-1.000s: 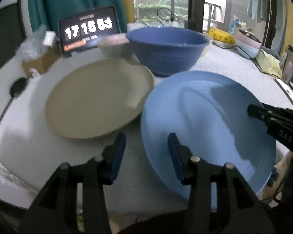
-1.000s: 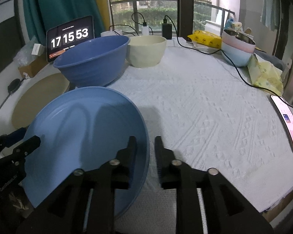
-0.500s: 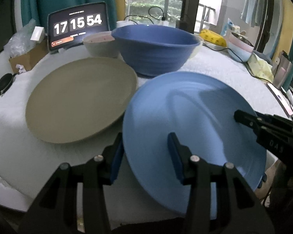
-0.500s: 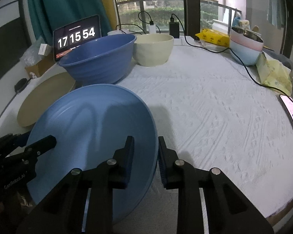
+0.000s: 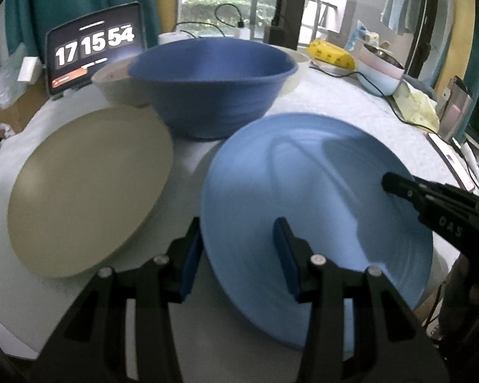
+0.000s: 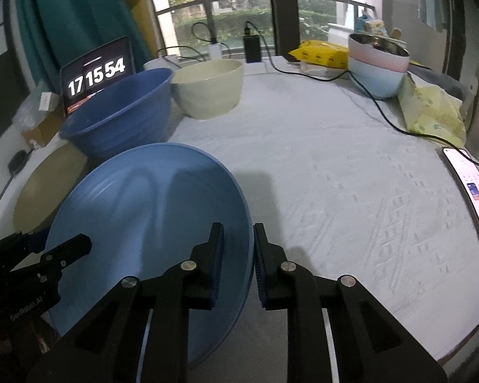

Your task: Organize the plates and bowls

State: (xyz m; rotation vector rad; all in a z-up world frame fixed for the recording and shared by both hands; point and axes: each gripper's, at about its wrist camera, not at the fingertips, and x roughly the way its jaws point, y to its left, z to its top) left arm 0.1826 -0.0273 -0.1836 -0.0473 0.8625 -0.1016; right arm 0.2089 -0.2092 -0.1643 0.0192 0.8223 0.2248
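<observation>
A light blue plate [image 5: 319, 198] [image 6: 150, 223] is held tilted above the table's near edge. My left gripper [image 5: 238, 255] straddles its left rim, one finger above and one below, jaws fairly wide. My right gripper [image 6: 238, 261] is shut on its right rim. A beige plate [image 5: 89, 191] [image 6: 48, 188] lies flat to the left. A dark blue bowl [image 5: 212, 89] [image 6: 118, 111] stands behind the plates. A cream bowl [image 6: 207, 87] stands beside it. Another pale bowl [image 5: 118, 83] is partly hidden behind the blue bowl.
A tablet clock [image 5: 94, 48] stands at the back left by a cardboard box [image 5: 12, 108]. Stacked pink and blue bowls [image 6: 378, 63], a yellow pack [image 6: 319, 52], cables [image 6: 383, 111] and a phone [image 6: 469, 194] lie on the right. The white cloth [image 6: 335, 159] covers the table.
The blue plate has risen off the cloth and tilted, carried by both grippers. The left gripper has slid onto its rim. The view has drawn closer to the bowls.
</observation>
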